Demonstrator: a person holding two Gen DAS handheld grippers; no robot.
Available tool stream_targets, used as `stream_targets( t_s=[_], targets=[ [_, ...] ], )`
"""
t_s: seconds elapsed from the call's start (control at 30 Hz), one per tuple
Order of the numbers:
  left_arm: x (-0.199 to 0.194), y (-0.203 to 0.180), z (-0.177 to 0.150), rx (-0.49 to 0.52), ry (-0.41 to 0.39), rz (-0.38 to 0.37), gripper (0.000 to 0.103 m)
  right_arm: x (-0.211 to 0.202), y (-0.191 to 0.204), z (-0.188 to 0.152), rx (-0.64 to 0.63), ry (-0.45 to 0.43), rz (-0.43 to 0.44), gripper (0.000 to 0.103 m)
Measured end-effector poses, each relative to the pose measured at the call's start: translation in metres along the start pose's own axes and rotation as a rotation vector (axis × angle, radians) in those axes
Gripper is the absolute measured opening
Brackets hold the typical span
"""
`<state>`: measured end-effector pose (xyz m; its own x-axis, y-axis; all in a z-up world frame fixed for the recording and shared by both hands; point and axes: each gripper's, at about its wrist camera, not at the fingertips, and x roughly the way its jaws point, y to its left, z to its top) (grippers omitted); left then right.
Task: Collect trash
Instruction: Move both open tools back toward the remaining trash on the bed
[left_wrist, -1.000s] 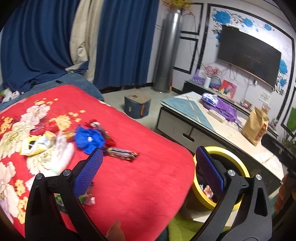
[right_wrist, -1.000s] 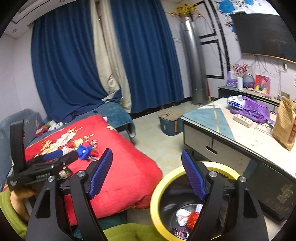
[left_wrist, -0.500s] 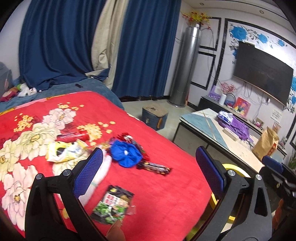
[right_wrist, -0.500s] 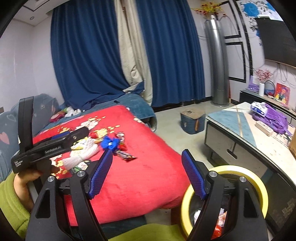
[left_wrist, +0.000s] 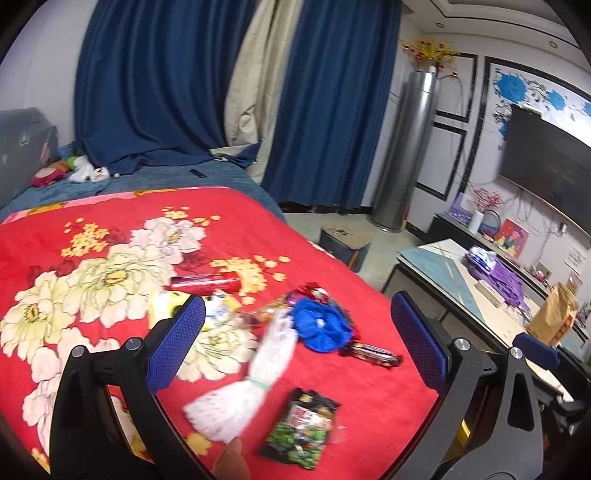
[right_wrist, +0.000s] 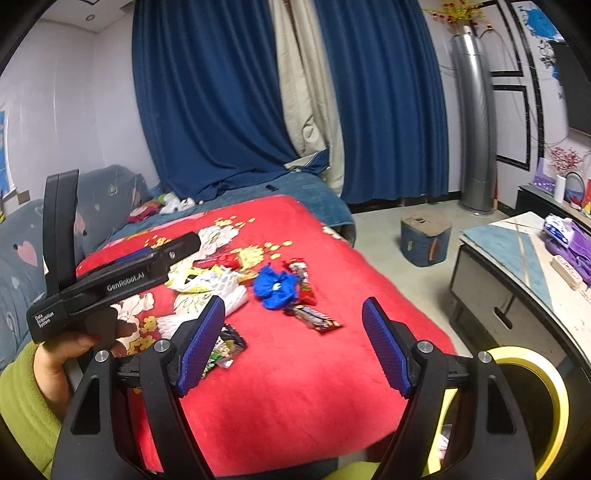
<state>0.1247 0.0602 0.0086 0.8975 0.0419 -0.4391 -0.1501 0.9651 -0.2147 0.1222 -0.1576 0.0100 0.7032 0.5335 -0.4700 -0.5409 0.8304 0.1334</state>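
Trash lies on a red flowered blanket (left_wrist: 110, 229): a crumpled blue wrapper (left_wrist: 321, 328), a white mesh sleeve (left_wrist: 255, 380), a green snack packet (left_wrist: 301, 428), a dark candy wrapper (left_wrist: 373, 354), a yellow-white bag (left_wrist: 218, 310) and a red tube (left_wrist: 207, 282). My left gripper (left_wrist: 295, 347) is open and empty above the pile. My right gripper (right_wrist: 295, 347) is open and empty over the blanket's near edge; the blue wrapper (right_wrist: 275, 286) and candy wrapper (right_wrist: 314, 319) lie beyond it. The left gripper (right_wrist: 184, 242) shows from the side there. A yellow-rimmed bin (right_wrist: 535, 373) stands at lower right.
A low coffee table (right_wrist: 517, 258) with a purple bag (right_wrist: 569, 240) stands right of the bed. A small blue stool (right_wrist: 424, 240) sits on the floor. Blue curtains (right_wrist: 221, 92) and a silver column (right_wrist: 476, 122) line the back wall. A brown paper bag (left_wrist: 554, 317) stands on the table.
Both grippers have swung left, away from the yellow bin and toward the trash pile on the blanket. Both stay open and empty.
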Motion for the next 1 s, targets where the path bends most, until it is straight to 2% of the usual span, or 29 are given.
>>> stream_targets(
  t_s=[0.2, 0.37, 0.53, 0.6, 0.7, 1.0],
  targets=[
    [0.006, 0.030, 0.003, -0.052, 0.010, 0.055, 0.092, 0.031, 0.010, 0.000, -0.014, 0.053, 0.020, 0.065],
    [0.015, 0.057, 0.001, -0.104, 0.042, 0.096, 0.092, 0.065, 0.012, 0.001, -0.027, 0.112, 0.032, 0.051],
    [0.021, 0.078, -0.003, -0.160, 0.067, 0.105, 0.092, 0.104, 0.008, 0.003, -0.015, 0.178, 0.034, 0.042],
    [0.025, 0.085, -0.004, -0.182, 0.080, 0.104, 0.083, 0.118, 0.004, 0.003, 0.005, 0.202, 0.036, 0.040],
    [0.031, 0.093, -0.008, -0.211, 0.105, 0.099, 0.077, 0.135, 0.000, 0.003, 0.008, 0.228, 0.024, 0.037],
    [0.050, 0.112, -0.021, -0.313, 0.162, 0.056, 0.067, 0.175, -0.005, 0.005, 0.033, 0.282, 0.028, 0.030]
  ],
)
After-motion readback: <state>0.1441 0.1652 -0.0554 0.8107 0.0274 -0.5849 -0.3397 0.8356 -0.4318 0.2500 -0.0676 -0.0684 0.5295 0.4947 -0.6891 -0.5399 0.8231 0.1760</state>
